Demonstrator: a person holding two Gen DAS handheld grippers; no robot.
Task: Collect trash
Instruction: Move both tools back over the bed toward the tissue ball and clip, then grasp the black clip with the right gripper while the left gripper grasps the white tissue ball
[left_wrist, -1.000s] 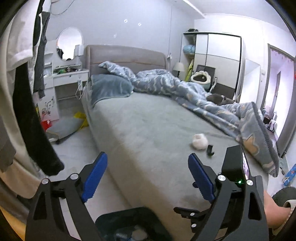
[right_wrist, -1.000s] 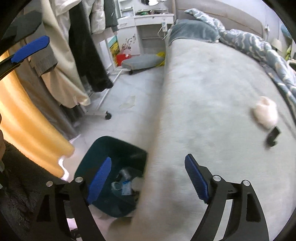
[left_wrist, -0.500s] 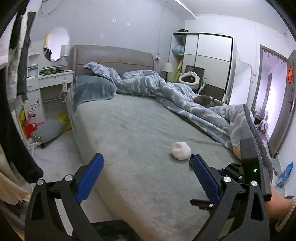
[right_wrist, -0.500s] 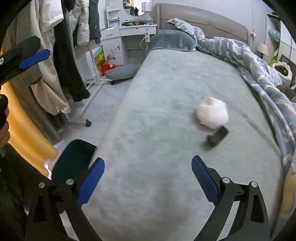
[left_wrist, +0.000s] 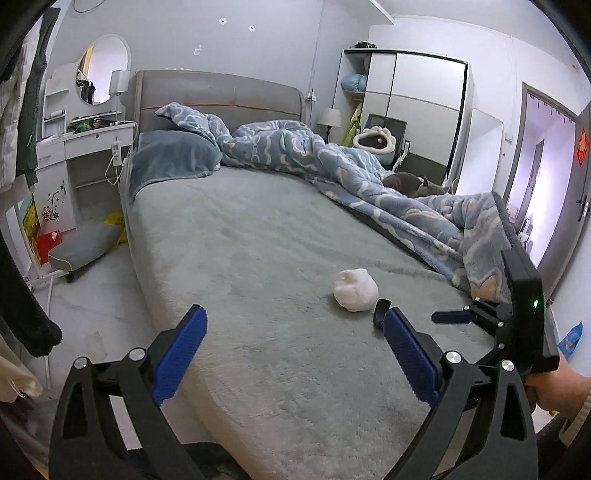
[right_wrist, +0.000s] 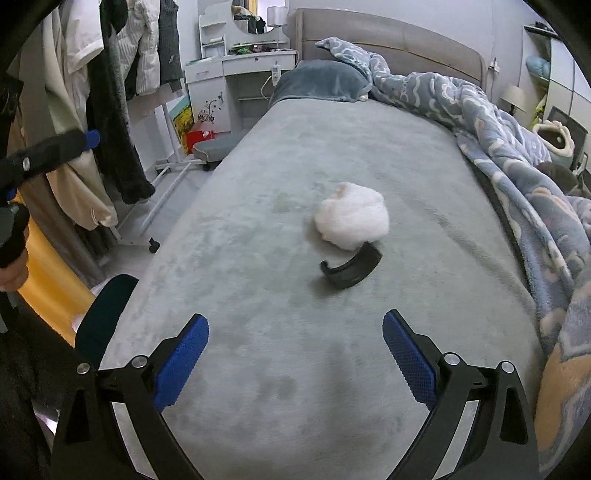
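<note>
A white crumpled wad (left_wrist: 355, 291) (right_wrist: 352, 220) lies on the grey bed (left_wrist: 240, 258). A black curved piece (left_wrist: 380, 312) (right_wrist: 351, 269) lies right beside it, touching or nearly so. My right gripper (right_wrist: 295, 317) hovers open over the bed, short of both, with nothing between its blue pads. My left gripper (left_wrist: 293, 314) is open too and empty, above the bed's near corner, left of the wad. A dark teal bin (right_wrist: 105, 321) stands on the floor by the bed's near left edge, partly cut off by the mattress.
A rumpled blue duvet (left_wrist: 369, 177) covers the bed's right side, with a grey cat (left_wrist: 413, 184) lying beyond it. Hanging clothes on a wheeled rack (right_wrist: 110, 110) fill the left. A white dresser (left_wrist: 85, 147) and a grey floor cushion (left_wrist: 83, 243) stand by the headboard.
Both grippers have swung from above the bin and floor onto the bed. The wad and black piece now sit closer and more central. Both pairs of jaws stand a little wider.
</note>
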